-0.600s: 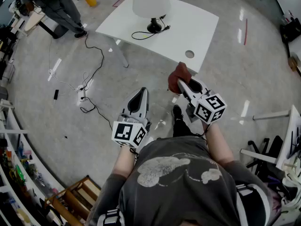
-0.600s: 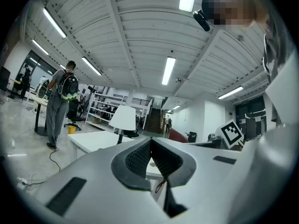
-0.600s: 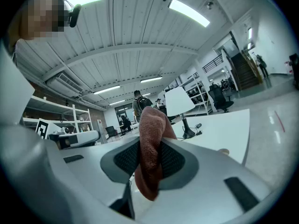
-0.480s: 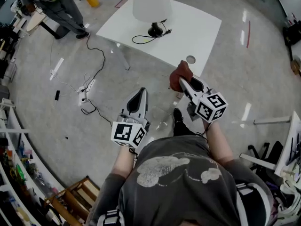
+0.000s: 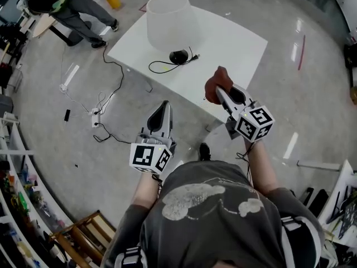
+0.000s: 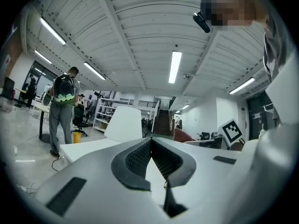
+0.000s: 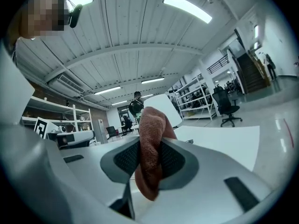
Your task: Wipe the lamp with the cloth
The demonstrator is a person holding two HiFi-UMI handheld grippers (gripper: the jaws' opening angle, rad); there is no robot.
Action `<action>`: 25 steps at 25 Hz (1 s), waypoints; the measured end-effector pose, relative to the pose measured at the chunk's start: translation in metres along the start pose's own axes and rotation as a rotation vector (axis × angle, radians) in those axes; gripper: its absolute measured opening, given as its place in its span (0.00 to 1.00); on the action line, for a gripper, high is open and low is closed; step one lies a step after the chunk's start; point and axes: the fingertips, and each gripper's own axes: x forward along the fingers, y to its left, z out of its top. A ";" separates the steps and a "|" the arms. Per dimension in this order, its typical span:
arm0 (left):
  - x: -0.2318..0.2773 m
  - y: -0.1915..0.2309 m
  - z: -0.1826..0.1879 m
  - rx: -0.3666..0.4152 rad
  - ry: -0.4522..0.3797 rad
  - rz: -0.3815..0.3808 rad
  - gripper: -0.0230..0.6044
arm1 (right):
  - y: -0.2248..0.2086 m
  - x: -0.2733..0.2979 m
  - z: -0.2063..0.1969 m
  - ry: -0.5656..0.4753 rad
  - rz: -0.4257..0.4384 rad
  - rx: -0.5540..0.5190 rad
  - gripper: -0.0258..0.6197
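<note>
The right gripper (image 5: 224,94), at centre right of the head view, is clamped on a rust-brown cloth (image 5: 214,84), which is bunched past the jaw tips and held over the near edge of the white counter (image 5: 234,43). The left gripper (image 5: 163,109) is held at lower centre over the floor (image 5: 83,127), just short of the counter, its jaws pressed together with nothing between them. The lamp (image 5: 170,21), white-shaded and black-based, is set at upper centre on the counter, well apart from the cloth, with its black cord (image 5: 162,67) looped beside the base, and a person (image 5: 61,1) is seen at upper left.
</note>
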 end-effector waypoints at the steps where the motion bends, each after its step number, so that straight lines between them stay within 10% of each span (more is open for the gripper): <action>1: 0.009 0.000 0.001 0.005 -0.005 0.013 0.05 | -0.011 0.002 0.003 0.002 0.001 -0.002 0.19; 25: 0.142 0.091 0.044 0.030 -0.041 0.008 0.05 | -0.101 0.118 0.100 -0.031 -0.032 -0.150 0.19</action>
